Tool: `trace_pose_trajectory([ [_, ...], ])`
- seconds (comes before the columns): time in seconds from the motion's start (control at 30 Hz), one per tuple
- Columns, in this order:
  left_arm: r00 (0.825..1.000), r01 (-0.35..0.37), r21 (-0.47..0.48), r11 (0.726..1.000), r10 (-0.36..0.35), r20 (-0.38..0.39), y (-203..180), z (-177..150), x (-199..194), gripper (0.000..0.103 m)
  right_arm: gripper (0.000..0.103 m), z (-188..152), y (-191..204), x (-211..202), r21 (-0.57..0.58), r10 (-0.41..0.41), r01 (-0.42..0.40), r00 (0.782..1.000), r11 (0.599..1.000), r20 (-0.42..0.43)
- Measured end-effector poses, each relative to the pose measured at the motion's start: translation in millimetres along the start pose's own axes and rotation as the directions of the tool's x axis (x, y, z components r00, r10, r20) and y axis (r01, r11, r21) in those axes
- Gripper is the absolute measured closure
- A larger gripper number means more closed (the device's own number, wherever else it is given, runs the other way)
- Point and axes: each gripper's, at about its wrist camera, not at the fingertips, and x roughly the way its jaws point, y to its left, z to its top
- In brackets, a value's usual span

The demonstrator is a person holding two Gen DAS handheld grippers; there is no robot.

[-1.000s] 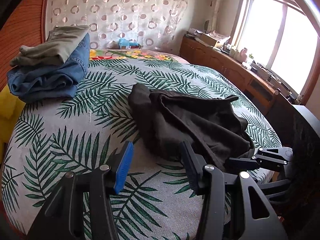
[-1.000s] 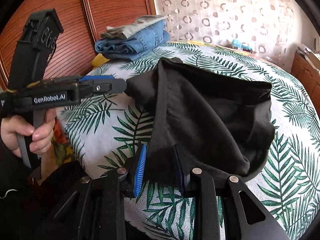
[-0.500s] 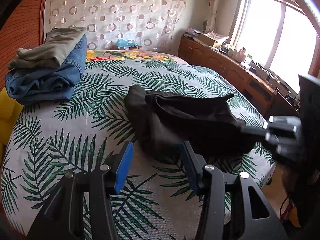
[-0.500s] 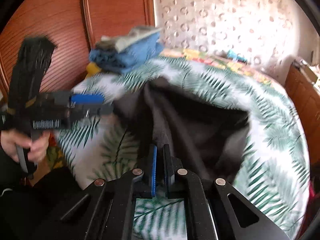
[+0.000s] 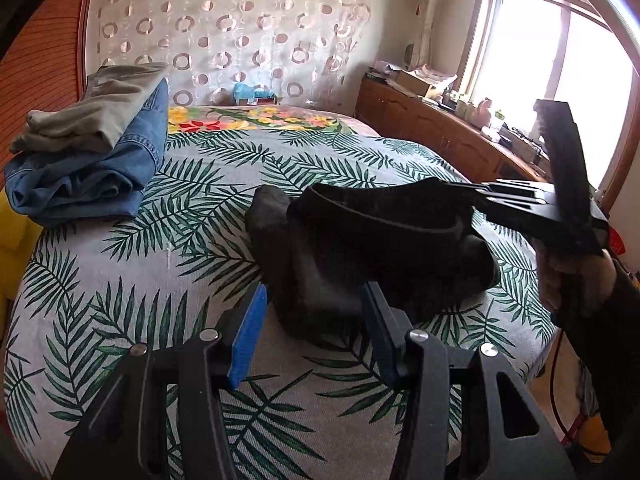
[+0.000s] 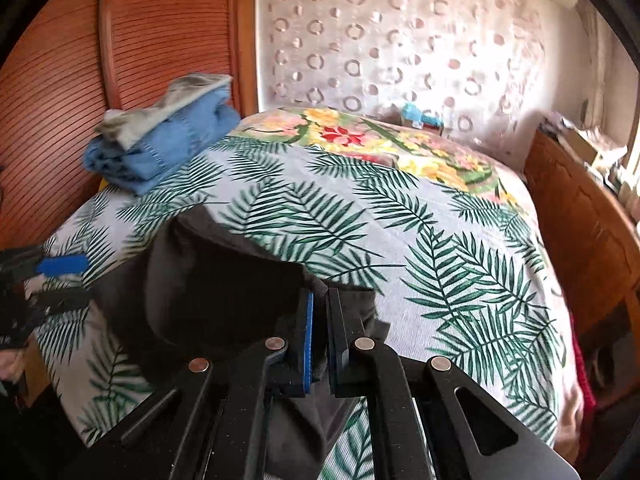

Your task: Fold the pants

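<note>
— While my right claw (image 6: 319,340) is pinching the hem of the black pants (image 5: 372,248) tight, how are they going to handle?

— Soft and light, I judge; they are sagging in limp folds below my right claw, so nothing stiff or fragile. The cloth may slide, so I am keeping hold on the thick banded edge.

— And your left claw (image 5: 314,334)?

— It is standing about half open with nothing in it, just short of the heap's near corner. That corner, straight ahead of it, looks like the place to grab.

— Which way are the pants running?

— They are bunched on the bed (image 5: 200,256), so I cannot tell legs from waist; the lifted band is stretching across from my right claw toward the left one's far side.
</note>
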Motion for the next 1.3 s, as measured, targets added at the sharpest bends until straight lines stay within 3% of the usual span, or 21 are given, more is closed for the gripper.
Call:
trace_pose_trajectory([
  [0.2,1.0,-0.004,0.016,1.0,0.004,-0.005,-3.4,2.5,5.5,0.053,0.097,6.1,-2.9,10.9,0.059,-0.016,0.015,1.0,0.998,0.004],
  [0.47,1.0,-0.017,0.033,0.999,0.018,-0.022,-5.2,11.5,17.6,0.053,0.066,-10.5,-15.6,-16.4,0.1,-0.04,0.035,0.998,0.994,0.05],
  [0.53,0.999,-0.023,0.036,0.999,0.023,-0.024,-5.0,13.1,20.3,0.053,0.064,-13.0,-20.3,-24.4,0.123,-0.03,0.022,0.997,0.992,0.065],
  [0.77,0.996,-0.062,0.04,0.997,0.064,-0.062,-1.5,11.4,32.9,0.053,0.06,-14.0,-22.5,-44.4,0.144,-0.001,-0.013,0.995,0.989,0.099],
  [0.83,0.995,-0.066,0.039,0.997,0.068,-0.072,-0.3,9.5,35.7,0.053,0.059,-9.7,-22.8,-42.0,0.136,0.045,-0.056,0.996,0.989,0.08],
  [0.97,0.993,-0.089,0.031,0.996,0.091,-0.078,3.9,7.5,37.9,0.053,0.059,-5.6,-20.0,-37.7,0.093,0.004,-0.011,0.997,0.996,0.072],
  [1.13,0.992,-0.098,0.023,0.995,0.1,-0.082,9.8,6.7,38.9,0.053,0.058,-21.2,-19.3,-30.5,0.086,0.061,-0.063,0.998,0.994,0.024],
  [1.3,0.992,-0.097,0.024,0.995,0.098,-0.081,10.8,6.3,40.1,0.053,0.059,-33.2,-16.5,-15.1,0.045,0.067,-0.065,0.997,0.997,-0.038],
])
